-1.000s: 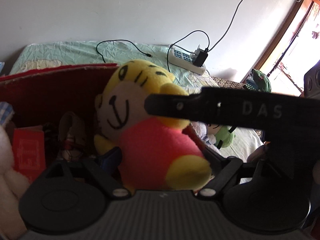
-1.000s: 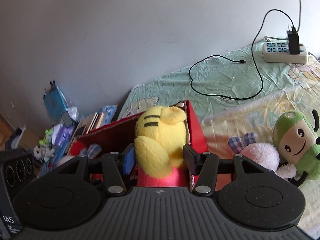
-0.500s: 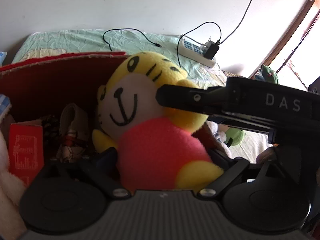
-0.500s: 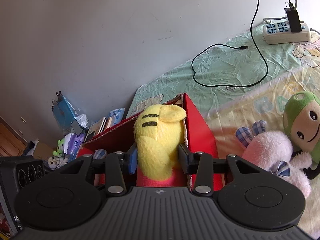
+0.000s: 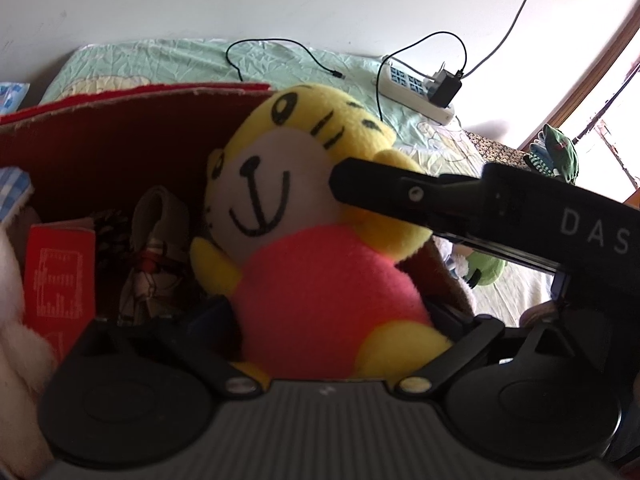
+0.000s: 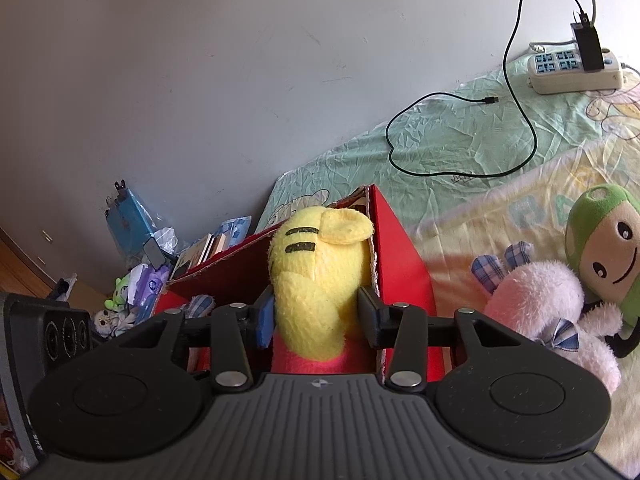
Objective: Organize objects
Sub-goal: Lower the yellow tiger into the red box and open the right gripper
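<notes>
the left gripper (image 5: 324, 320) is released, its jaws opening wide, with the yellow tiger plush (image 5: 316, 240) between them but not pressed by either side. in the left wrist view, at nine o'clock, a white furry toy (image 5: 16, 320) fills the edge, and just past it a red booklet (image 5: 60, 276) stands inside the red cardboard box (image 5: 120, 120), beside a crumpled patterned cloth (image 5: 152, 256). the plush sits in the right-hand part of the box, upright, face toward this camera, its pink belly low at six o'clock and its head leaning toward the box corner at twelve o'clock. from three o'clock a black finger (image 5: 384, 190) of the right gripper reaches in and touches the side of the plush's head. beyond the box, on the bed (image 5: 160, 60), a white power strip (image 5: 416, 88) lies at one o'clock with a black cable (image 5: 280, 46) looping across the sheet. in the right wrist view the right gripper (image 6: 316, 316) is grasping the plush from behind, its jaws easing open a little while both pads meet the yellow head. books and clutter (image 6: 200, 248) lie on the floor at nine o'clock. at three o'clock a pink fluffy toy (image 6: 540, 300) lies on the bed just beside the box, touching a green-capped plush (image 6: 608, 248).
</notes>
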The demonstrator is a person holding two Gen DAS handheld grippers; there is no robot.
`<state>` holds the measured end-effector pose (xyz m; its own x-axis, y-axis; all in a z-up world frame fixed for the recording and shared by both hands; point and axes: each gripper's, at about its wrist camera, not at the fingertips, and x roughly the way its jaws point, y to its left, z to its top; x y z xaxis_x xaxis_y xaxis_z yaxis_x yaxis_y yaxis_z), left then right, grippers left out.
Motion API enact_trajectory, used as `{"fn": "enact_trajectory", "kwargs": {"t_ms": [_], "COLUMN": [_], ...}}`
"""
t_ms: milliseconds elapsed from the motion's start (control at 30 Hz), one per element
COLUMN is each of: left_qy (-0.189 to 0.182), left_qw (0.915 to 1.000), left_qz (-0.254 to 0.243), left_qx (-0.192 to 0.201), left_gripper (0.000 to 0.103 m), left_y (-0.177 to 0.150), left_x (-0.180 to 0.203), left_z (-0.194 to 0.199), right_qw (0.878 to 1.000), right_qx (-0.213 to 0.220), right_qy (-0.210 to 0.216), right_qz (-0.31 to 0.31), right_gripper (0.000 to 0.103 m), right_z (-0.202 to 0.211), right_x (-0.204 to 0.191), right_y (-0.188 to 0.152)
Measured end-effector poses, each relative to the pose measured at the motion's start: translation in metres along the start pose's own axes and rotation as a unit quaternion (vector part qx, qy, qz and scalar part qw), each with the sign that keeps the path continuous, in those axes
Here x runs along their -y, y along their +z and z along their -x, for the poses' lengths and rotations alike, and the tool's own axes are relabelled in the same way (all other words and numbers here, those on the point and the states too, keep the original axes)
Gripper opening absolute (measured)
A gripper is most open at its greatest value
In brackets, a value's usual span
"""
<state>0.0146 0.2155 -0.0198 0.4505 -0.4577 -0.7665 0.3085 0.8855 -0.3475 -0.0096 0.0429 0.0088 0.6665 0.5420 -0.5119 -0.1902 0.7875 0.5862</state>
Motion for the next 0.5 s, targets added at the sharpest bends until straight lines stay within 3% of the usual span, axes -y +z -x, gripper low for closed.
{"fn": "enact_trajectory", "kwargs": {"t_ms": [500], "left_qy": [0.032], "left_qw": [0.9993], "left_qz": [-0.015], "left_qx": [0.008], "left_gripper": [0.1], "left_y": [-0.001], "left_x": [0.007], "left_z": [0.003], "right_qw": [0.999], "right_qx": [-0.004], "right_qy": [0.02], "right_qz": [-0.025], "right_gripper": [0.045], "right_z": [0.012], "right_x": [0.006], "right_y": [-0.002]}}
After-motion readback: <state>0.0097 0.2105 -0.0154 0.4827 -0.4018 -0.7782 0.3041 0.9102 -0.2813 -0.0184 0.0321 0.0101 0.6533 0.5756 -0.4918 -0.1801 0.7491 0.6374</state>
